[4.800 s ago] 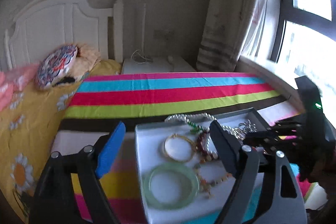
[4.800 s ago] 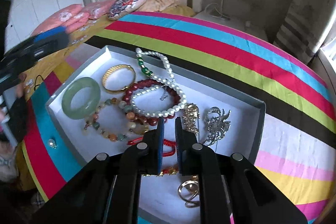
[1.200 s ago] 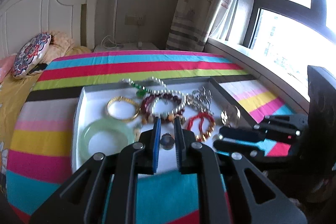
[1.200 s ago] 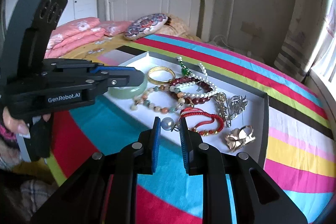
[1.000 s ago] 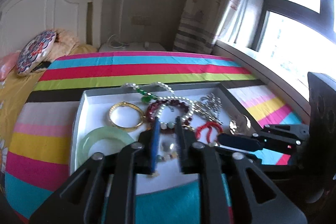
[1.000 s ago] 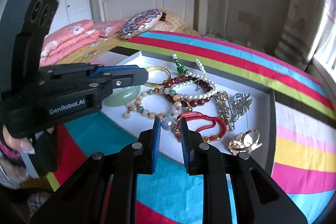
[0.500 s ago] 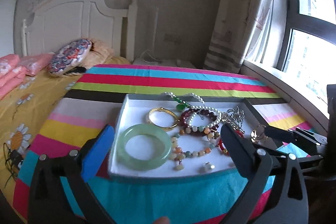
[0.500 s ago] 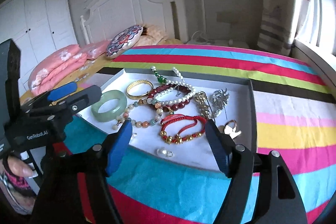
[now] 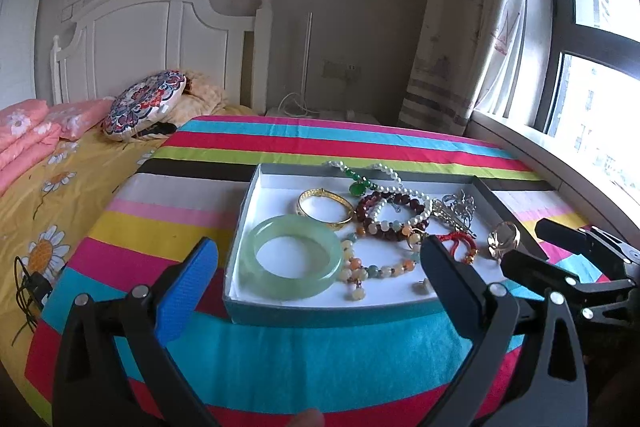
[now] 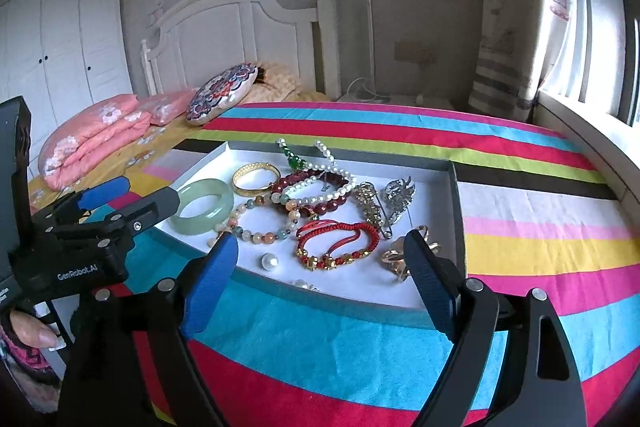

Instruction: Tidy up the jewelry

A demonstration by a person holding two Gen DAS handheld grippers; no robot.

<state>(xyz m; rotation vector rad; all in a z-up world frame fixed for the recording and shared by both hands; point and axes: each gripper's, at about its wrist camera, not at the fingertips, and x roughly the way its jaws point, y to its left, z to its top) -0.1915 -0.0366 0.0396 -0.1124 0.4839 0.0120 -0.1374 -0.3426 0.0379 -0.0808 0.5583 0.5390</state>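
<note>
— So where does the sorting stand?

— Between picks, by my reading. The left gripper (image 9: 316, 269) has its jaws spread wide with nothing in them, hovering at the near edge of the shallow white tray (image 9: 256, 187) on the striped bedspread (image 10: 520, 163). The right gripper (image 10: 320, 267) is opening too, nothing between its pads, just short of the tray's front wall.

— And the jewelry?

— All in the tray, as far as I can see. The jade bangle (image 9: 294, 261) lies at the near left, the gold bangle (image 9: 325, 207) behind it, then a tangle: dark red bead bracelet (image 10: 316, 191), pearl strand (image 10: 332, 179), multicoloured bead bracelet (image 10: 256, 223). The red cord bracelet (image 10: 338, 243) and a loose pearl (image 10: 269, 261) sit nearest the right gripper.

— Next move?

— Probably choosing one piece. The loose pearl or the cord bracelet lie apart from the rest, so easier. The tangle would need one gripper pinning while the other lifts, or several come up together.
</note>
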